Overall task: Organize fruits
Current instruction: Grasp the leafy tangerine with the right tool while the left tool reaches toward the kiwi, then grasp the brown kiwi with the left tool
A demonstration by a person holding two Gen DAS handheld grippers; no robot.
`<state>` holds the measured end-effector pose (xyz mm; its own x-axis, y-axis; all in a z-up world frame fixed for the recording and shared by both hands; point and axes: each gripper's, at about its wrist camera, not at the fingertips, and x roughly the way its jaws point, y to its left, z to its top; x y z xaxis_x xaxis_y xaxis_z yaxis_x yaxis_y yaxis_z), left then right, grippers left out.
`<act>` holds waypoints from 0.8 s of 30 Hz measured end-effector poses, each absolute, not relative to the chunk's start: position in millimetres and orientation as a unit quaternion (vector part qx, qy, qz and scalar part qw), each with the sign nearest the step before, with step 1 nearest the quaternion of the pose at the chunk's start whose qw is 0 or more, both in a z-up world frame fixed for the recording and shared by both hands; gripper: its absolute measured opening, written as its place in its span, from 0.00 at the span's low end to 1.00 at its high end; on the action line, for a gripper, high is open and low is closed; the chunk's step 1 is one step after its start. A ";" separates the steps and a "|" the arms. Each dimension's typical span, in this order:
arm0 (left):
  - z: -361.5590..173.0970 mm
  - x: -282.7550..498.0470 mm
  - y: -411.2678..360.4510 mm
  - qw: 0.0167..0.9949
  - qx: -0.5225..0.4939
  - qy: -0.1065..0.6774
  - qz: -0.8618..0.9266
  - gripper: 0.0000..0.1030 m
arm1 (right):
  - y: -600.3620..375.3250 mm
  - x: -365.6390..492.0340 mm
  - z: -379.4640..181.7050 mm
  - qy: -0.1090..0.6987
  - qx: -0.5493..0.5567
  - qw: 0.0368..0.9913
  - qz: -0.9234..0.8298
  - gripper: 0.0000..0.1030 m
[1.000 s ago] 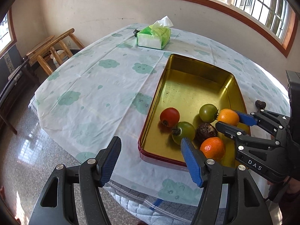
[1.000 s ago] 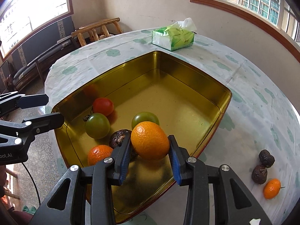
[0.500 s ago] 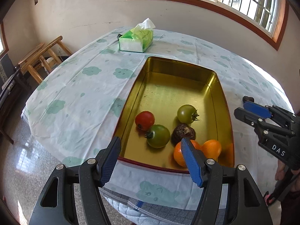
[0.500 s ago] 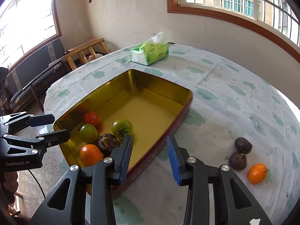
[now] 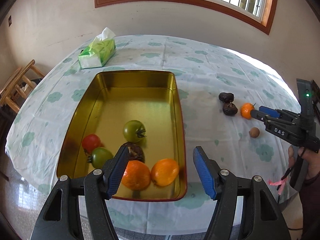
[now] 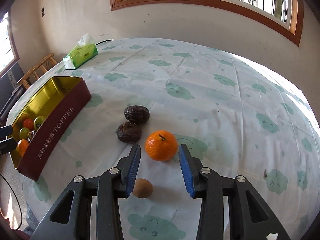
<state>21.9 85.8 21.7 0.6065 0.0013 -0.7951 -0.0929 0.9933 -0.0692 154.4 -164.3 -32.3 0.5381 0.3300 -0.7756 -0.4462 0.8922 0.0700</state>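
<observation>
Approaching the loose mandarin (image 6: 161, 148) on the tablecloth (image 6: 200, 92), we have our right gripper (image 6: 159, 167) spread and empty just short of it. Closing off-centre could roll it into the dark fruits (image 6: 129, 132) beside it. Our left gripper (image 5: 160, 170), spread and empty, hovers over the toffee tin (image 5: 180, 120).

My right gripper (image 6: 159, 158) has bare cloth (image 6: 220, 104) ahead and to its right. Two dark fruits (image 6: 130, 125) crowd the mandarin (image 6: 161, 148) on its left; a brown fruit (image 6: 142, 188) lies below the jaws. The tin (image 6: 54, 124) walls the left.
</observation>
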 end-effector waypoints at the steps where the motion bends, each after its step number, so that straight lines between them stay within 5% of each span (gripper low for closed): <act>1: 21.8 25.1 80.7 0.895 -0.048 0.444 0.021 0.65 | -165.4 157.3 -35.5 0.429 -0.064 0.873 0.223 0.36; 5: 22.9 34.0 62.9 0.895 -0.039 0.444 0.004 0.65 | -165.9 163.0 -40.9 0.429 -0.049 0.871 0.236 0.44; 24: 14.7 55.9 2.0 0.891 -0.016 0.451 -0.051 0.65 | -192.3 164.0 -42.1 0.411 -0.037 0.888 0.202 0.37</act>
